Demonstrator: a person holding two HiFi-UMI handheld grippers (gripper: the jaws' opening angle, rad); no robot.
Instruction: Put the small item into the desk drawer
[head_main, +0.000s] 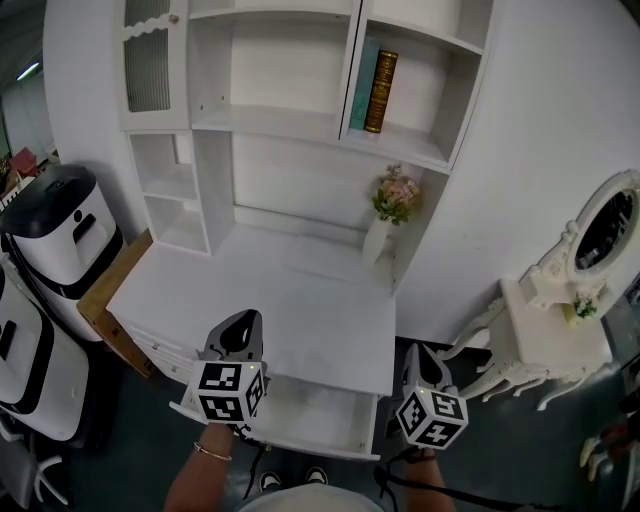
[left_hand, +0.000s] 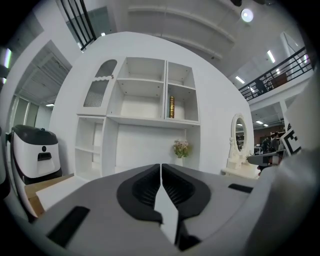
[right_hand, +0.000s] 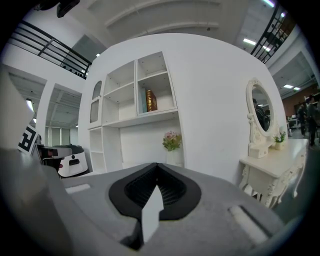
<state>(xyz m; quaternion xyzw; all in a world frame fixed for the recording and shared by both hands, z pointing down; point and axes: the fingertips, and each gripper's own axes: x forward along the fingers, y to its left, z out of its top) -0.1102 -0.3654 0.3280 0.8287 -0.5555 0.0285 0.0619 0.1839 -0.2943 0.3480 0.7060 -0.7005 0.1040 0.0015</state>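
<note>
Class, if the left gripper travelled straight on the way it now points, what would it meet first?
Probably the desk's white back panel, left of the flower vase. The left gripper points about level over the desktop, though depth is unclear.

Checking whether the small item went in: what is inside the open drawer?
Only bare white bottom shows in the drawer; the left gripper covers its left end, so that part is hidden.

The counter (head_main: 300, 300), drawer (head_main: 310, 418) and shelf unit (head_main: 290, 120) are white, the books teal (head_main: 366, 70) and gold-banded brown (head_main: 380, 92), the flowers (head_main: 396, 195) pink in a white vase (head_main: 376, 240), and the left tool (head_main: 240, 322) and right tool (right_hand: 156, 172) grey with black ribbed pads and black-and-white square-marker cubes.
</note>
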